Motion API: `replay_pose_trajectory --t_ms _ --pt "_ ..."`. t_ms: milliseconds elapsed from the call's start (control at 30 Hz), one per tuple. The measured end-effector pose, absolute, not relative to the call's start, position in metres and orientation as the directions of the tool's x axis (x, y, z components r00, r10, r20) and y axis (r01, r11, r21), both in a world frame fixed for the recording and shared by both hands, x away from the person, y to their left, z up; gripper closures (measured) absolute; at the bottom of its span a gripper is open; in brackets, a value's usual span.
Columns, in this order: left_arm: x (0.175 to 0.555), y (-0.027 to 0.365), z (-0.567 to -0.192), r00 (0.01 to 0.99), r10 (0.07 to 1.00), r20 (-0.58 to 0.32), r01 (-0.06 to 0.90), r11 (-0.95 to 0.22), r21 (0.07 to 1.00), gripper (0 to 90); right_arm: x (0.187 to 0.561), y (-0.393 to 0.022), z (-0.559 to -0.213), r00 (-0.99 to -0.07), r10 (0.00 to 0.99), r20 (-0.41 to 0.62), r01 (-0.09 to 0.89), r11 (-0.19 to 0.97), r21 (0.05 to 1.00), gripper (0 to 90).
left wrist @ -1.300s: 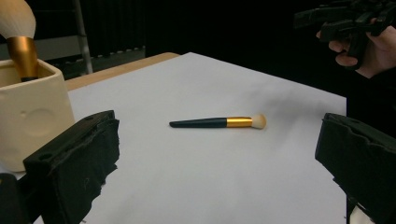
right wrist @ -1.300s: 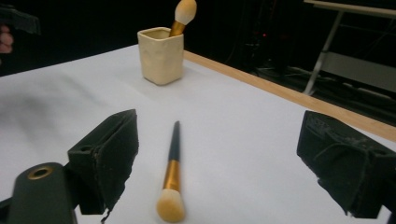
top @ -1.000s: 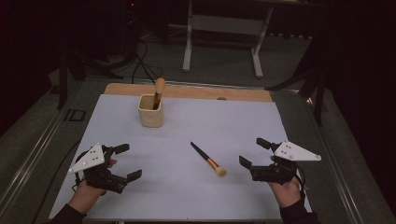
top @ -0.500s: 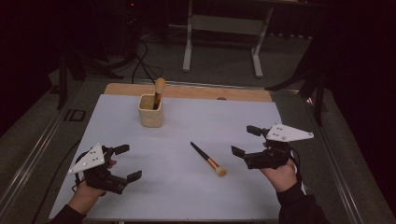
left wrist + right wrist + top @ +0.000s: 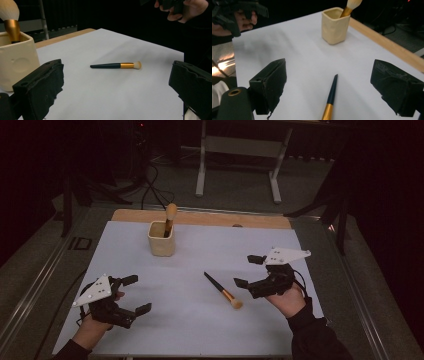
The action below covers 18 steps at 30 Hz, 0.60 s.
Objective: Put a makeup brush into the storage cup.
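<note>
White paper covers the table [image 5: 200, 320], and lying loose just below the middle of the high view is a makeup brush [image 5: 223, 290], dark handle toward the upper left, gold ferrule and pale bristles toward the lower right. The right gripper [image 5: 249, 271] hangs just to the right of its bristle end, jaws spread wide and holding nothing. In the right gripper view the handle [image 5: 331, 95] runs up between the two black jaws, so the line-up looks good. To pick it up cleanly I'd say come down square over the ferrule or the handle beside it, not the soft bristles, and close across the narrow width. The left gripper [image 5: 136, 295] sits at the lower left, also wide open and empty. A cream cup [image 5: 162, 239] with a larger brush [image 5: 170, 217] standing in it waits upper left.
</note>
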<state>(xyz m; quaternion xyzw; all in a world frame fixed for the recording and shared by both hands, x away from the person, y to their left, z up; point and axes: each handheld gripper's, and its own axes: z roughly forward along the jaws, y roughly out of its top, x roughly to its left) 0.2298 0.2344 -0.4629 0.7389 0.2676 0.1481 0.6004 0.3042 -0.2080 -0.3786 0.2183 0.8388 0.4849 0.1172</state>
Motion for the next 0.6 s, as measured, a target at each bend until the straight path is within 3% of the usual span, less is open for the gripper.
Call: replay_pose_trajectory --t_ms 600 --pt "0.23 0.233 -0.463 0.816 0.57 -0.096 0.215 -0.144 0.966 0.3 0.318 -0.186 -0.415 -0.885 0.465 0.03 0.338 0.598 0.727 21.3"
